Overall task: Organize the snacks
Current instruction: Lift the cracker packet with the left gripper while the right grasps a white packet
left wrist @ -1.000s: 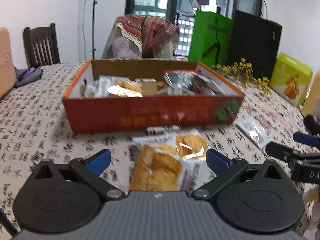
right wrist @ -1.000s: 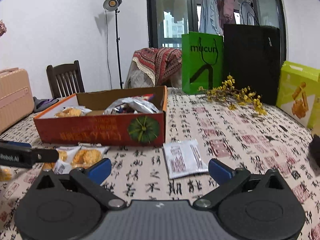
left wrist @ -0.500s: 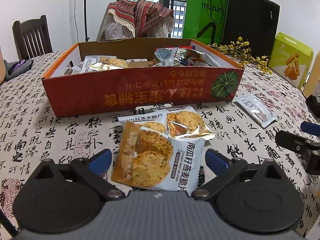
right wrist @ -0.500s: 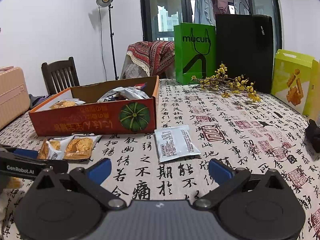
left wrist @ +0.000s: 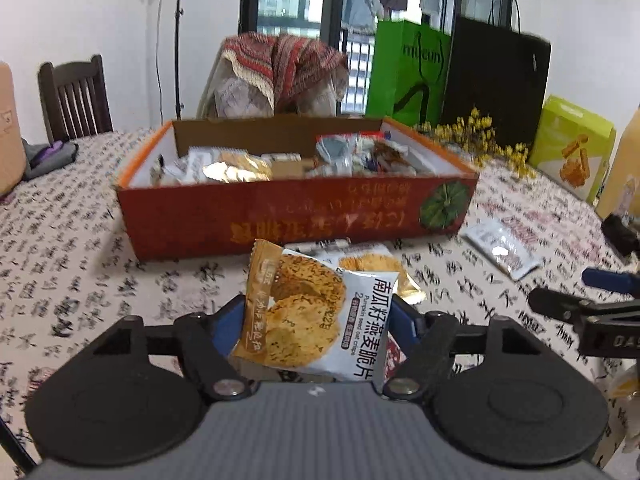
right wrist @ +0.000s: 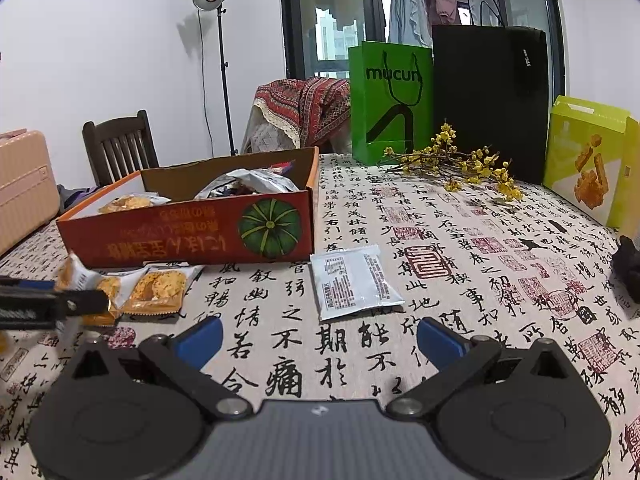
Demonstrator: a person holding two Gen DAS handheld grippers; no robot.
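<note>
The orange-and-white cracker packet (left wrist: 304,312) stands tilted up between the blue pads of my left gripper (left wrist: 316,320). The jaws are closing, and the pads press its two side edges. Behind it, a second cracker packet (left wrist: 368,262) lies flat on the tablecloth in front of the red snack box (left wrist: 296,216), which holds several packets. My right gripper (right wrist: 320,336) is open over the cloth with nothing between its fingers. A white packet (right wrist: 352,280) lies face down just ahead of it, beside the box's corner (right wrist: 276,228). In the right wrist view my left gripper (right wrist: 60,300) shows at the left edge.
At the table's far side stand a green paper bag (right wrist: 390,100), a black bag (right wrist: 488,100) and a yellow-green carton (right wrist: 588,160), with yellow flower sprigs (right wrist: 452,164) in front. A wooden chair (right wrist: 116,148), a lamp stand (right wrist: 220,60) and a pink suitcase (right wrist: 24,184) are behind.
My left jaws have narrowed onto the front cracker packet. It has risen from lying flat to standing tilted between the pads. The right gripper has stayed open and hardly moved.
</note>
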